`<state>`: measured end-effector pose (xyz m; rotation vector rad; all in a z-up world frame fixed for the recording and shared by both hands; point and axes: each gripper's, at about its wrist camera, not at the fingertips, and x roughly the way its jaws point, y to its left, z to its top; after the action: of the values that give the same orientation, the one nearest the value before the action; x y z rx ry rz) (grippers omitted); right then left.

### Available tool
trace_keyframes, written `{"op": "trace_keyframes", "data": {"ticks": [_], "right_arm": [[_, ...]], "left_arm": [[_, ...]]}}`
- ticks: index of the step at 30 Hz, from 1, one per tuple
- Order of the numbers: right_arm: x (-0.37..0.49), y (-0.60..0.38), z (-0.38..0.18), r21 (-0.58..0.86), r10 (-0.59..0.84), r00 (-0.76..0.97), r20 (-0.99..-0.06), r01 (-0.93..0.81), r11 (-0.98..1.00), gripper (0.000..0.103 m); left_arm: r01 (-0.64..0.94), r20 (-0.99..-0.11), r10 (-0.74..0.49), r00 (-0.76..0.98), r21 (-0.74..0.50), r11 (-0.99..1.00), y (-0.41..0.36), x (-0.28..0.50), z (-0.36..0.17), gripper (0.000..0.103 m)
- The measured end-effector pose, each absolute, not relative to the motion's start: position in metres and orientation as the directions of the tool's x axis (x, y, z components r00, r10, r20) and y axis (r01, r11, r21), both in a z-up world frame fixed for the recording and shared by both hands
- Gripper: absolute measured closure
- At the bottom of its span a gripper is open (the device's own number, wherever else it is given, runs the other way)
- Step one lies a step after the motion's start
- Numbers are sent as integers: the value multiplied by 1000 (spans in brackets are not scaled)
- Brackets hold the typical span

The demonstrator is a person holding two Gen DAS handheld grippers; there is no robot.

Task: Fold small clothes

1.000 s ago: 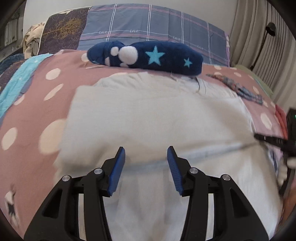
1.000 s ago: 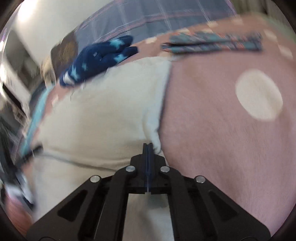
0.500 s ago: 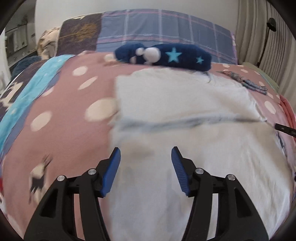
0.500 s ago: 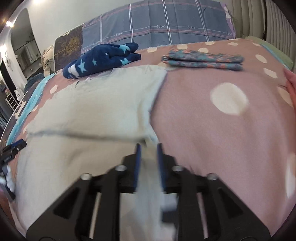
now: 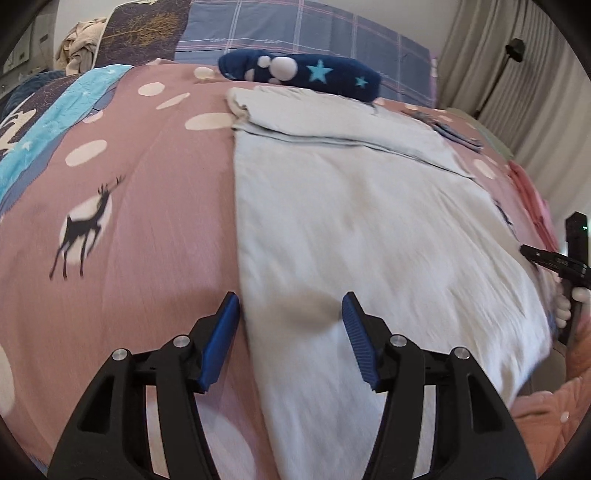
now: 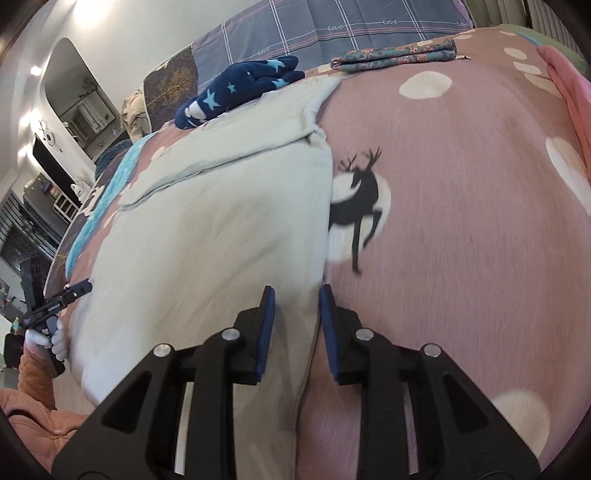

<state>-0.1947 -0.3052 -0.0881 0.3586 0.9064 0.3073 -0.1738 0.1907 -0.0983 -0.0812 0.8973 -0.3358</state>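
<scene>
A pale grey-white garment (image 5: 362, 221) lies flat on the pink spotted bedspread (image 5: 147, 229), its far end folded over into a band. It also shows in the right wrist view (image 6: 207, 236). My left gripper (image 5: 290, 328) is open and empty, low over the garment's near left edge. My right gripper (image 6: 293, 325) is open and empty, its jaws a narrow gap apart over the garment's near right edge. Each gripper shows at the edge of the other's view, the right gripper (image 5: 546, 258) and the left gripper (image 6: 59, 299).
A navy star-patterned plush garment (image 5: 299, 74) lies just beyond the pale garment. A folded floral cloth (image 6: 395, 59) lies at the far right, a pink cloth (image 6: 569, 85) along the right edge. Plaid pillows (image 5: 295, 29) stand at the bed's head. An orange sleeve (image 6: 33, 413) is near.
Both grippers have drawn back toward the garment's near end. The right gripper was shut on the garment's edge and has opened and let go. The far end now lies folded over.
</scene>
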Motion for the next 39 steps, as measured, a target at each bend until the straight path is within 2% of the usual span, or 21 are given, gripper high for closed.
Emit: {"op": "trace_keyframes", "data": {"ticks": [17,21,26,31,33,34,35,37,38,39], "right_arm": [[-280,-311,-92,501,496,577,-649,-167,849,75],[-289,-312,-95,536,534,562,-631,-181,824,73],[-302,-314,-96,543,551,526,-647,-190,818,73],[-303,-312,-99,567,587,504,-633,-214,795,64],[-298,-308,-101,600,620,494,-610,-223,768,64],[-297,-306,-100,605,628,493,-603,-231,762,66],[-297,-302,-99,603,632,492,-599,-243,760,74],[-298,-302,-98,598,623,503,-599,-237,766,94],[-298,-305,-96,620,634,511,-581,-227,751,100],[-298,-311,-93,655,653,526,-545,-220,723,100]], "left_arm": [[330,-665,-444,600,-300,895,188,-267,-106,46],[331,-655,-466,595,-329,885,183,-279,-102,48],[335,-680,-444,584,-295,895,177,-288,-108,48],[313,-678,-456,577,-333,890,188,-282,-110,48],[311,-676,-455,580,-333,890,187,-278,-108,55],[308,-676,-455,580,-336,890,187,-276,-108,77],[291,-678,-458,575,-353,889,190,-273,-109,96],[259,-660,-479,578,-409,875,199,-272,-107,100],[251,-646,-484,590,-422,871,201,-273,-103,100],[246,-630,-481,610,-426,871,204,-276,-96,100]]}}
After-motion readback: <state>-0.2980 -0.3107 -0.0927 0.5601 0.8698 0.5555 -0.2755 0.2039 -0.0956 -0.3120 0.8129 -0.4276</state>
